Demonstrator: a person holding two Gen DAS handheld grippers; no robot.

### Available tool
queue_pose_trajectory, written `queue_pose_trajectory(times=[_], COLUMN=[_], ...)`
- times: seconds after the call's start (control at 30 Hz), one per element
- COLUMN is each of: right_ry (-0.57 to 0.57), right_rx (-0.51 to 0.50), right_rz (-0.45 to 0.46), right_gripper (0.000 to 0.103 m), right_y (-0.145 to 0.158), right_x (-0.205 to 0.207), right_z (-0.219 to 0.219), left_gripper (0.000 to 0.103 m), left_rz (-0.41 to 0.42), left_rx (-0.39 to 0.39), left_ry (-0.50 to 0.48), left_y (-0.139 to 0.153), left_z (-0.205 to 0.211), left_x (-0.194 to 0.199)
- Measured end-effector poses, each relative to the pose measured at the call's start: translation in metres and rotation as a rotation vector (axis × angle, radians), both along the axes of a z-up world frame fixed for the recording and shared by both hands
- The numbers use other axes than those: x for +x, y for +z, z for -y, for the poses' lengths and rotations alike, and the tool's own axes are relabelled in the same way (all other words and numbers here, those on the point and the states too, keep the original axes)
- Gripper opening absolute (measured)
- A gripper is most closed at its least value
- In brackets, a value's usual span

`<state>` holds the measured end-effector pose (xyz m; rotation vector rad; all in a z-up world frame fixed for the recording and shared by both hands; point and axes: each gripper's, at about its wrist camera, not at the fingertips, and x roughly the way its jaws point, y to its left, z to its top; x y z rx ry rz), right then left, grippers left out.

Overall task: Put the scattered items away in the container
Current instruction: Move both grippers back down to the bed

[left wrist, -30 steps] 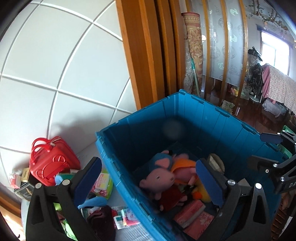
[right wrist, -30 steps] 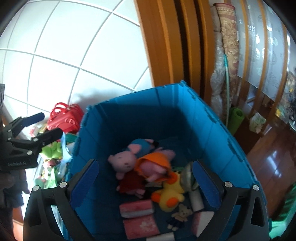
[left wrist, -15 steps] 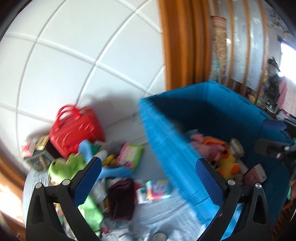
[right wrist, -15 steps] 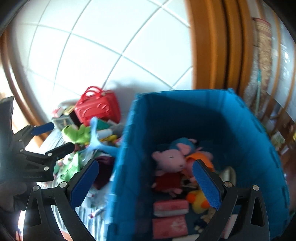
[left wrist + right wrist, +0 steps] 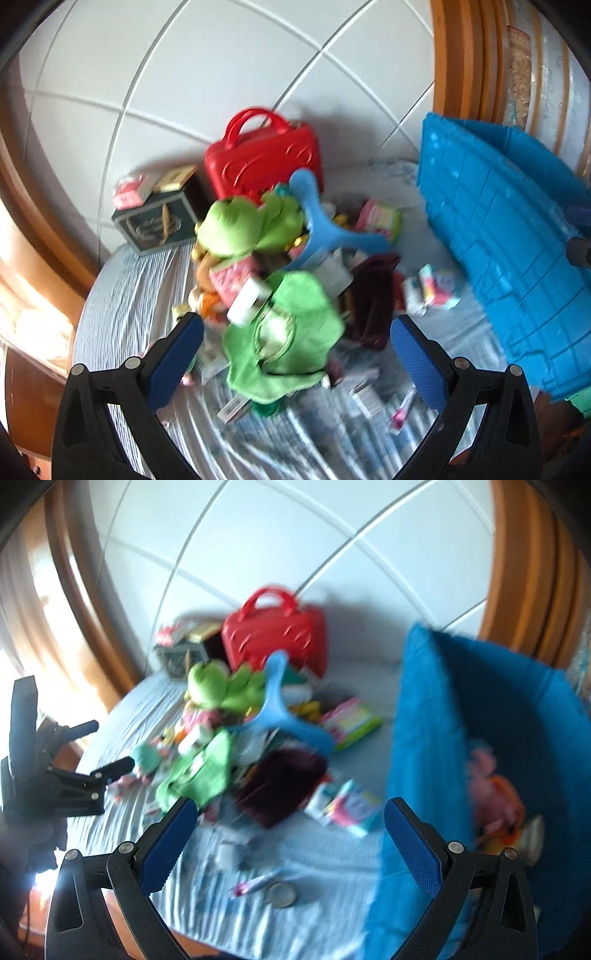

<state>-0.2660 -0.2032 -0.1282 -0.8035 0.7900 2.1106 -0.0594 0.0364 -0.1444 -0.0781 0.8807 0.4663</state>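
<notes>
Clutter of soft toys, packets and one green cloth [image 5: 284, 332] lies heaped on striped fabric, left of one ribbed blue plastic bin [image 5: 509, 243]. One glossy red case [image 5: 262, 155] stands behind. Left gripper [image 5: 295, 354] and right gripper [image 5: 290, 834] gape wide, empty.

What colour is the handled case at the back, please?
Red case, clearest in the left wrist view.

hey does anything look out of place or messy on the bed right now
Yes. A jumbled heap sits beside the blue bin rather than in it: a green plush, a blue hanger, a green cloth and small packets. Loose bits lie scattered on the striped sheet. Both grippers are open and empty.
</notes>
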Motion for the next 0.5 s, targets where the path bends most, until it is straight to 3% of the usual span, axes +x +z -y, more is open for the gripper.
queue_pose_trajectory(times=[0.23,0.5], right_ry=[-0.001,0.003], right_rx=[-0.107,-0.213], right_rz=[0.068,0.134], right_gripper=[0.103,0.102], right_y=[-0.086,-0.203], right_x=[-0.041,-0.051], right_z=[0.025,0.05], left_gripper=[0.1,0.094], left_rz=[-0.08,-0.172], left_rx=[-0.12,-0.273], left_ry=[-0.029,-0.141], left_y=[-0.068,-0.151], left_z=[-0.022,0.029], left_x=[-0.034,-0.006])
